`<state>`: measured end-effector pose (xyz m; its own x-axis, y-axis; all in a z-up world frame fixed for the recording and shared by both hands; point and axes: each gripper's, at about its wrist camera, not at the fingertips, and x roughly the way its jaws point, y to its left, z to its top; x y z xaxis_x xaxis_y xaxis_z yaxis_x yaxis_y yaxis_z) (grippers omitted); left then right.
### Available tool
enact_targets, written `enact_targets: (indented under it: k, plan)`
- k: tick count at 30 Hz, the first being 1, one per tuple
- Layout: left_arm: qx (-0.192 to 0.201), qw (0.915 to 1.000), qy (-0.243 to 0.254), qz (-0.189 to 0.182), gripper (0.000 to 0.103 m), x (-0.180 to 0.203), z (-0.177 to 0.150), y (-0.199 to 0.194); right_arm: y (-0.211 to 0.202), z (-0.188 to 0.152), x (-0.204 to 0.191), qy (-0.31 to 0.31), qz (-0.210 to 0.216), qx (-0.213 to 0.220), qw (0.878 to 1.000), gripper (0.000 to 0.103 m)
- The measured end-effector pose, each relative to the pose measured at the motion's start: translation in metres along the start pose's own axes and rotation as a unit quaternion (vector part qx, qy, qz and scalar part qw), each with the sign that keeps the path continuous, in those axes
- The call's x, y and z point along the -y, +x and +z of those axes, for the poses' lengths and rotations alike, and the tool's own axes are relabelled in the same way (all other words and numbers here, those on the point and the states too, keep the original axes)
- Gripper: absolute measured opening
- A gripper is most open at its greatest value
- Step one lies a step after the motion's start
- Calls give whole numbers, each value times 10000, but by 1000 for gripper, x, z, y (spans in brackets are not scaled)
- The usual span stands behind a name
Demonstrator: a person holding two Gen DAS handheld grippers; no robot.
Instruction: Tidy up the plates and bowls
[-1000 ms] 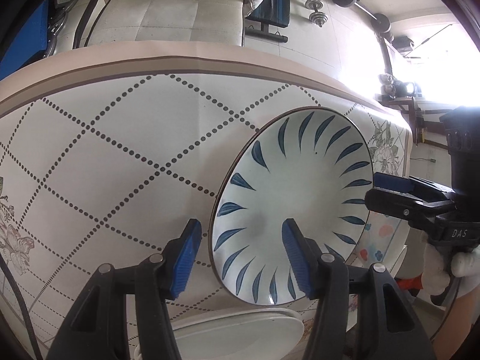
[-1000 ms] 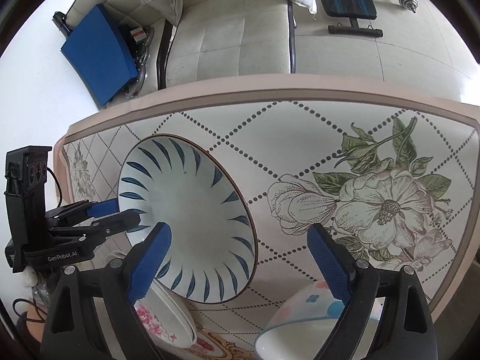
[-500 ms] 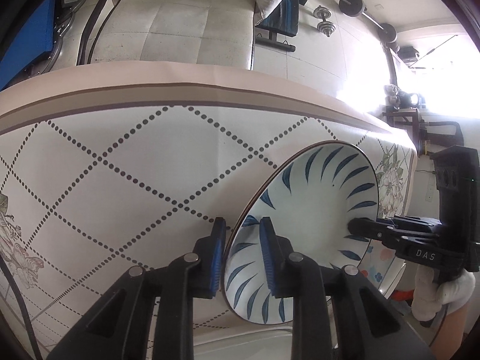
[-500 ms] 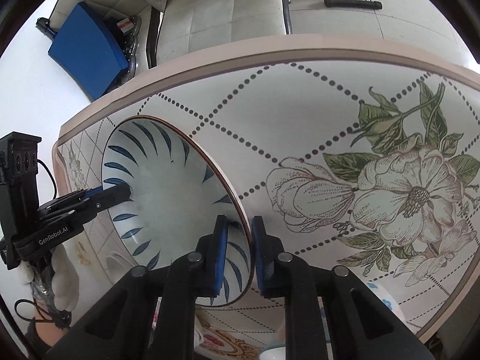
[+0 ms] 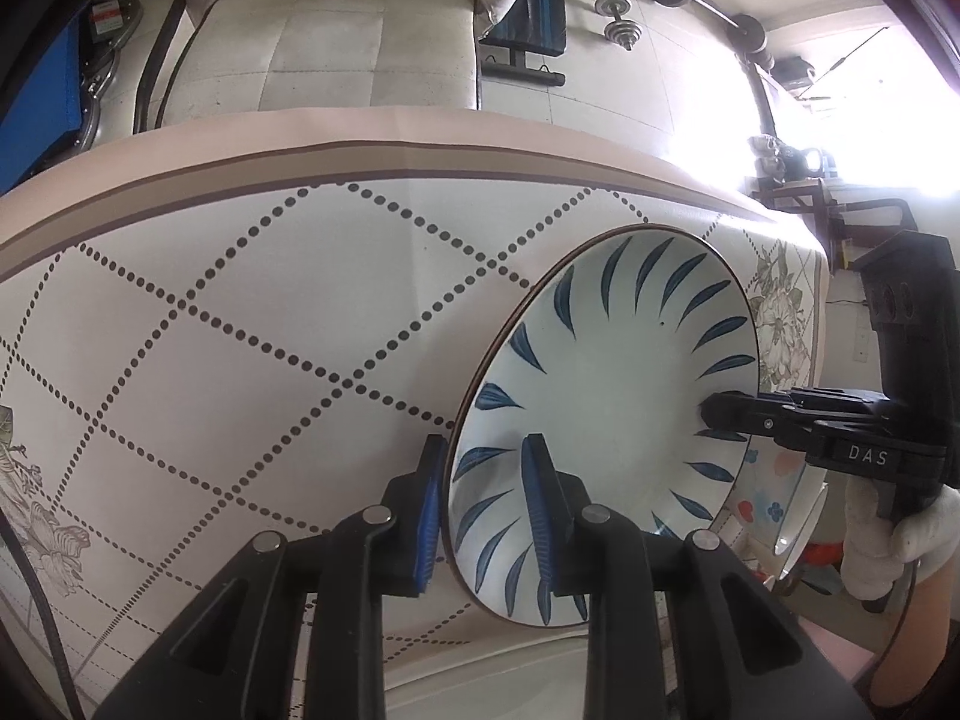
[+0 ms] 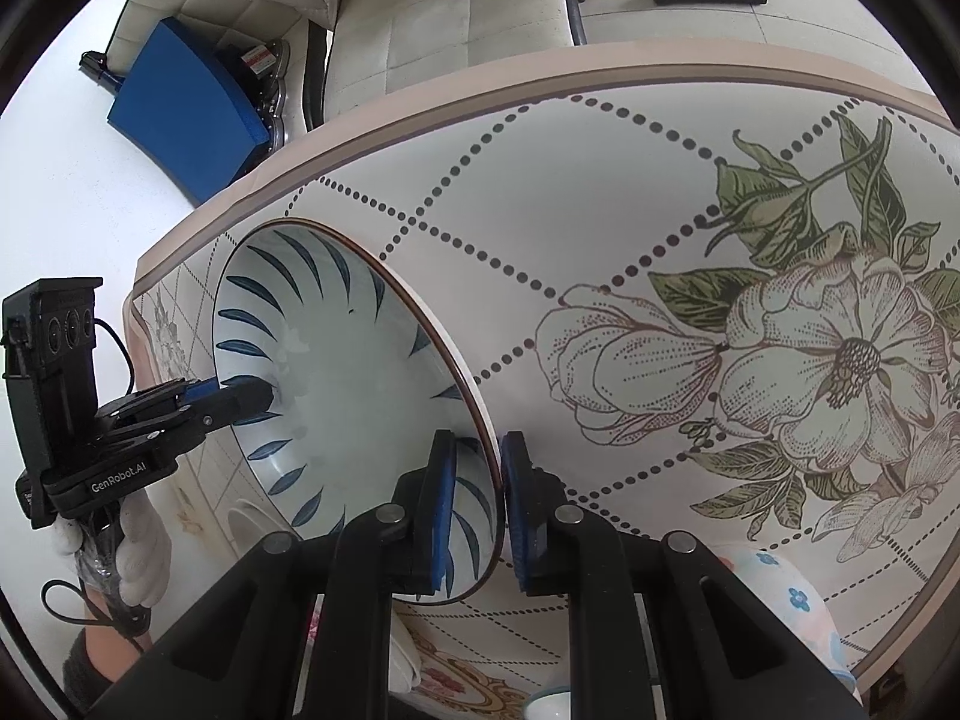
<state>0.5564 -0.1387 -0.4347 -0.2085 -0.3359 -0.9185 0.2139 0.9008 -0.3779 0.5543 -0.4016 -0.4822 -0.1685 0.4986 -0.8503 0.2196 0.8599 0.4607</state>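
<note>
Mid-sort: blue-leaf plate (image 5: 606, 420) clamped at opposite rims by left gripper (image 5: 483, 516) and right gripper (image 6: 474, 501), tilted above the patterned bench (image 5: 240, 330); floral bowl (image 6: 780, 594) beside the plate, unsorted, stacking seemingly ahead.

We are seeing daylight flooding in from a window (image 5: 888, 138) at the left wrist view's upper right, washing out that corner. Fisheye distortion is bending the tablecloth (image 5: 240, 324) edges, and dark vignetting is ringing both views. Nearby fingers (image 6: 441, 516) are perhaps looking slightly soft.
</note>
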Motion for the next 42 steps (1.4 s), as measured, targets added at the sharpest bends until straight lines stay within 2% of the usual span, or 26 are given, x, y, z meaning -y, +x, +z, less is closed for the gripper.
enact_targets:
  k: [3,9,15,27,34,42]
  plan:
    - [122,9998,-7,151,20,0,0,-2,-1,-4,-3,-43,-145,96,9998,17]
    - [151,9996,-19,220,18,-2,-1,-5,-2,-6,-10,189,-345,211,9990,18]
    - [229,9995,-38,234,18,2,0,-16,-8,-7,-7,397,-182,312,9986,14]
    - [452,9984,135,319,18,16,-15,-45,-34,-31,-22,263,-146,537,9981,14]
    - [547,9979,195,288,18,24,-38,-72,-58,-58,-44,215,-104,699,9973,13]
    - [495,9983,187,248,18,17,-87,-87,-68,-110,-62,197,-50,808,9965,13]
